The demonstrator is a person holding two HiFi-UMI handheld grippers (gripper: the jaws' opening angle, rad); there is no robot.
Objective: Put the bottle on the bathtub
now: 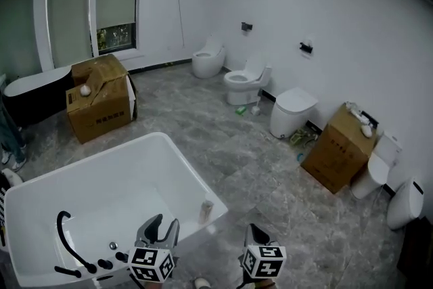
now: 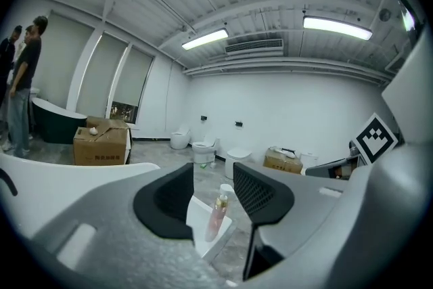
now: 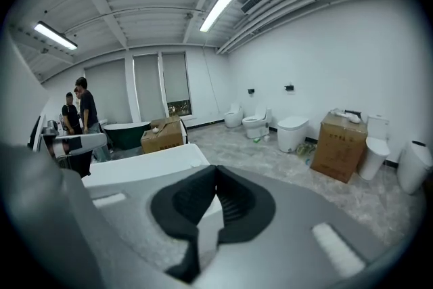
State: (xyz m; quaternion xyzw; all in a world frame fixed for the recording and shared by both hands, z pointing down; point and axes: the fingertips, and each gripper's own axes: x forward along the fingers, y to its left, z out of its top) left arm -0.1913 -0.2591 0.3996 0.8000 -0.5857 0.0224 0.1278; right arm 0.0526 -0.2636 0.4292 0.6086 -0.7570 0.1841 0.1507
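Bottle [image 1: 206,210], lower centre on the bathtub [image 1: 193,172] rim, looks light and slick; we'd grip mid-body. Left gripper [image 2: 213,172] is spread and empty, right gripper [image 3: 215,171] pressed together.

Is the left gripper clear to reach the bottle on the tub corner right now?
Likely yes. The left gripper has its jaws apart, and the bottle stands upright on the bathtub corner, straight ahead of the gap, with nothing in between.

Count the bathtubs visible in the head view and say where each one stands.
2. A white bathtub fills the near left, with the bottle standing on its corner rim. A dark bathtub sits at the far left near the window. Others may lie outside the frame.
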